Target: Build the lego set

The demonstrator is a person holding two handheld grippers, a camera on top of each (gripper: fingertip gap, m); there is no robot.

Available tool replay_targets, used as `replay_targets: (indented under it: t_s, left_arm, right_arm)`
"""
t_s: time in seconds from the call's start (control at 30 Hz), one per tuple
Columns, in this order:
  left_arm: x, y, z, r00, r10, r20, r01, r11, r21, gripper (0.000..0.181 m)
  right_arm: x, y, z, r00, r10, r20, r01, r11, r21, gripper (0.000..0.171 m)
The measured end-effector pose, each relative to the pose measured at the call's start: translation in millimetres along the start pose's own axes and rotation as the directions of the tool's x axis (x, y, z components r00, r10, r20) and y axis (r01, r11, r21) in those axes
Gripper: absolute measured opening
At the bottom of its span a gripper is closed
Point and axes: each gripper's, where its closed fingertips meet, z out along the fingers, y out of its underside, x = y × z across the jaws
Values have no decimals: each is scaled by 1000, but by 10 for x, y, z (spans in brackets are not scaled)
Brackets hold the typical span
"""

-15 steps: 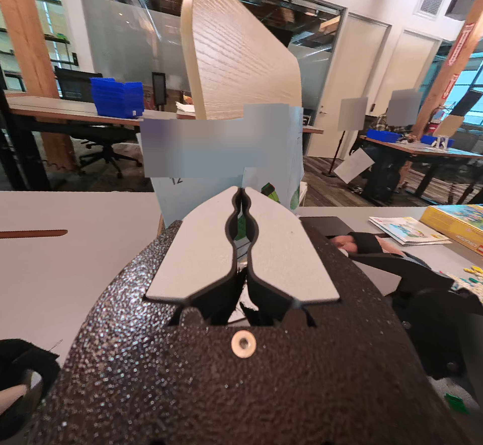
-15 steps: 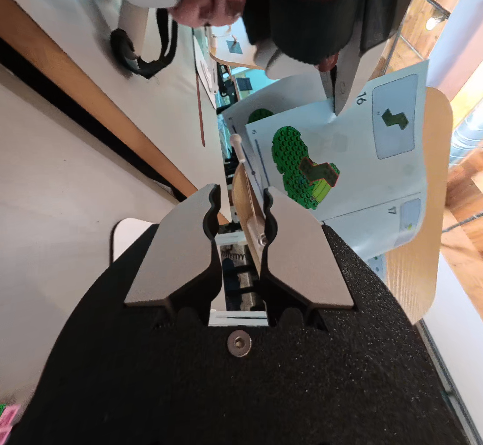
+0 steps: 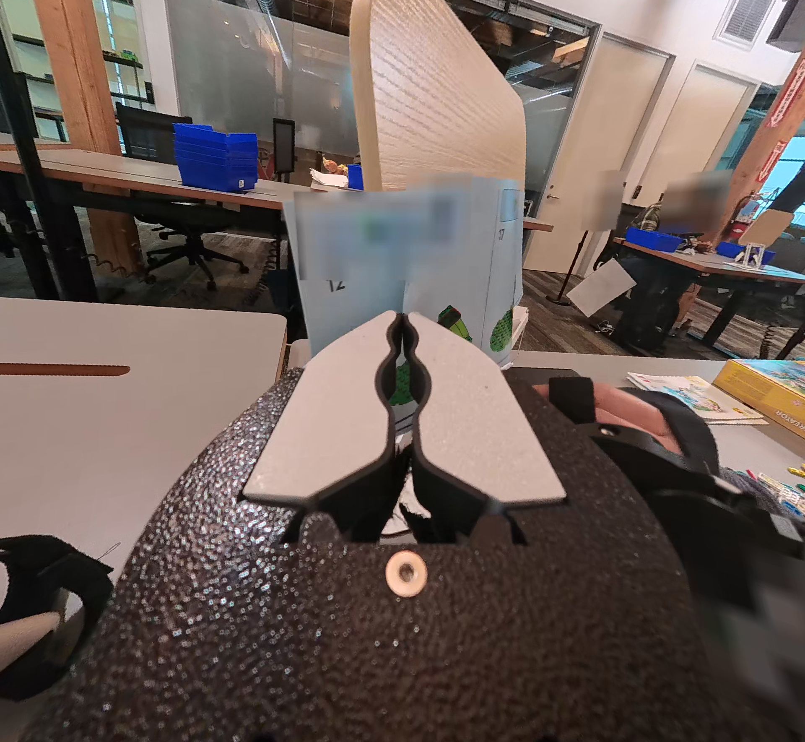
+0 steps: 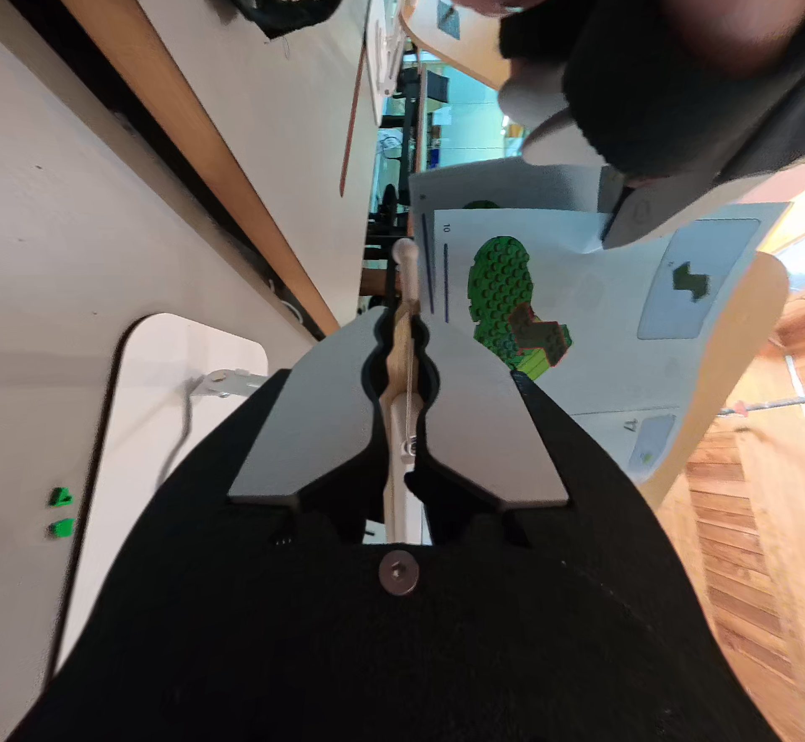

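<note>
1. Left gripper (image 3: 403, 320): we see its two grey fingers meeting at the tips, with a wavy gap behind them. The right wrist view shows the same gripper (image 4: 618, 224) from the side, tips pinched on the upper edge of an instruction booklet page.
2. Instruction booklet (image 3: 457, 276): pale blue pages, standing upright on a stand at the far edge of the white table (image 3: 130, 416), directly ahead of the left gripper. The open page (image 4: 588, 329) carries a picture of a green studded plate with darker bricks on it.
3. Wooden board (image 3: 435, 89): light, curved, rising behind the booklet.
4. Right gripper (image 4: 403, 320): turned on its side, fingers drawn close, with a narrow gap at the tips. A pale wooden stand edge (image 4: 403, 355) shows in that gap; we cannot tell whether the fingers touch it.
5. Hand (image 3: 618, 407): strapped to the right gripper's black handle, right of the left gripper.
6. Green lego pieces (image 4: 61, 512): two small ones on the table, at the left edge of the right wrist view.
7. Yellow box (image 3: 766, 394) and a second booklet (image 3: 688, 394): lying flat on the table, far right.
8. Blue bins (image 3: 213, 159): stacked on a far desk, left.
</note>
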Motion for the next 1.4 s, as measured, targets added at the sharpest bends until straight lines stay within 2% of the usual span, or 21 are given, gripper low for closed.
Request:
replay_targets:
  t_s: [0.03,0.27,0.5,0.7,0.93,1.13,1.4]
  left_arm:
    - [-11,10,2,1000,0,5,0,1000,-5,0]
    - [-117,41,-10,998,9,62,-9,1000,-12,0]
    - [-198,96,-20,995,-3,99,7,999,-39,0]
    - [-248,115,-23,993,-20,119,24,999,-39,0]
    - [-247,118,-13,993,-26,115,30,999,-34,0]
    - [-238,100,-9,992,-12,123,16,1000,-25,0]
    - [-234,89,-24,993,-22,120,24,999,-22,0]
  right_arm:
    - [27,-4,-8,1000,-6,-27,6,1000,4,0]
    - [76,-26,-71,991,39,-131,-25,994,107,0]
    - [131,-31,-105,955,258,-144,-221,947,234,2]
    - [215,-13,-98,894,426,-138,-377,883,281,2]
    - [407,91,-107,767,617,-175,-550,773,317,1]
    - [545,238,-115,614,770,-175,-693,631,348,0]
    - [597,375,-100,473,863,-179,-785,505,360,0]
